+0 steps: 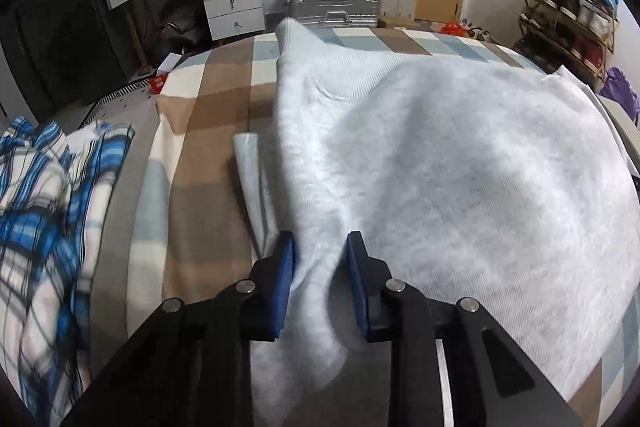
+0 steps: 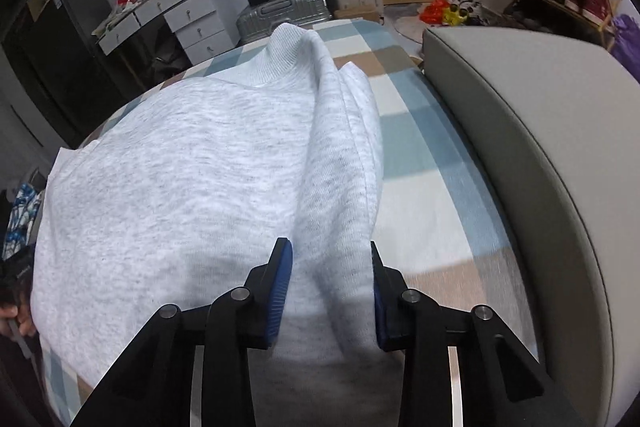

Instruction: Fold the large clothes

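On the blue-and-tan checked bedspread [image 1: 208, 107], my left gripper [image 1: 320, 247] and right gripper [image 2: 330, 255] each straddle a side fold of the pale grey knit sweatshirt [image 2: 180, 167] — jaws partly open, fabric bunched between the pads, a firm pinch unclear — its length running straight away from both tools.

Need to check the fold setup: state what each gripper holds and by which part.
Each has a bunched fold of the grey sweatshirt between its pads: left gripper at its left edge, right gripper at its right edge. Whether they clamp cannot be told.
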Demonstrator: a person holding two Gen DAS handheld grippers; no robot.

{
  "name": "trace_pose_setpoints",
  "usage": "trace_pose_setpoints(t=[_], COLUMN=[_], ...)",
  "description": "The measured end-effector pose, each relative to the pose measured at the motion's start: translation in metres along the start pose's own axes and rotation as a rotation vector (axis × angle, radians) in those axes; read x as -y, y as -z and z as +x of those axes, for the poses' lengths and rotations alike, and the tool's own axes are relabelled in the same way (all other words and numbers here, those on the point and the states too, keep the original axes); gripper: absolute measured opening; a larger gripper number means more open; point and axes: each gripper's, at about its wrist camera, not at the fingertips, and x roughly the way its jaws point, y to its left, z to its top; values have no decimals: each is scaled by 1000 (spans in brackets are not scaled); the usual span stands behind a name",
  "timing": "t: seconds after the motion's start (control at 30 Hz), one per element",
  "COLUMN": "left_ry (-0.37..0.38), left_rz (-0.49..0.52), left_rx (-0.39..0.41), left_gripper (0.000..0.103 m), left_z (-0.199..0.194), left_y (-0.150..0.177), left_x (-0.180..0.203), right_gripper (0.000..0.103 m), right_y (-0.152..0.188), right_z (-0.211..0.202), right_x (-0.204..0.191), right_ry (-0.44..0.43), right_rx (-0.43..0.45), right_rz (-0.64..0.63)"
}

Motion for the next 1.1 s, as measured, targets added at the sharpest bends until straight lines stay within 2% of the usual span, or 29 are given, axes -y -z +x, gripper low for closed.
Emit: trace_pose_setpoints(t=[0.2, 0.3, 0.33, 0.4, 0.43, 0.5, 0.53, 0.57, 0.6, 0.63, 0.73, 0.8, 0.87, 0.9, 0.93, 0.97, 1.1], left_ry=[8, 20, 23, 31, 31, 38, 51, 75, 102, 136, 161, 154, 86, 70, 65, 56, 107], left_rz=[32, 4, -15, -61, -85, -136, -161, -180, -181, -157, -40, 54, 166, 199, 227, 249, 224], left_rx=[-4, 9, 21, 66, 93, 169, 206, 242, 261, 273, 276, 256, 204, 167, 94, 32, -3], left_gripper=[20, 22, 26, 37, 43, 49, 61, 67, 72, 72, 72, 72, 72, 72, 72, 73, 76], left_z=[-35, -50, -55, -66, -74, -93, -102, -111, -115, -116, -100, -76, -38, -24, -3, 21, 33], left_y=[41, 58, 59, 53, 50, 42, 36, 28, 22, 12, -23, -44, -57, -55, -50, -43, -41], left_x=[13, 12, 10, 3, 1, -3, -4, -2, 2, 11, 53, 85, 117, 124, 130, 134, 121], right_gripper=[33, 37, 38, 58, 60, 60, 60, 64, 73, 76, 78, 78, 78, 78, 78, 79, 79], right_y=[34, 48, 49, 48, 47, 43, 40, 35, 30, 23, 0, -10, -17, -17, -14, -9, -1], right_z=[-29, -43, -46, -55, -64, -83, -93, -101, -104, -102, -72, -43, -9, 6, 22, 32, 33], right_x=[15, 22, 24, 22, 17, 6, -4, -16, -26, -41, -90, -120, -140, -144, -144, -143, -146], right_ry=[-22, -33, -19, 57, 106, 134, 140, 134, 114, 75, -45, -86, -62, -36, -15, -10, 27], right_rx=[-5, -4, 0, 32, 65, 150, 201, 249, 272, 277, 241, 203, 128, 96, 73, 55, 58], right_rz=[-8, 16, 25, 47, 50, 33, 17, -1, -15, -35, -121, -185, -217, -238, -242, -248, -319])
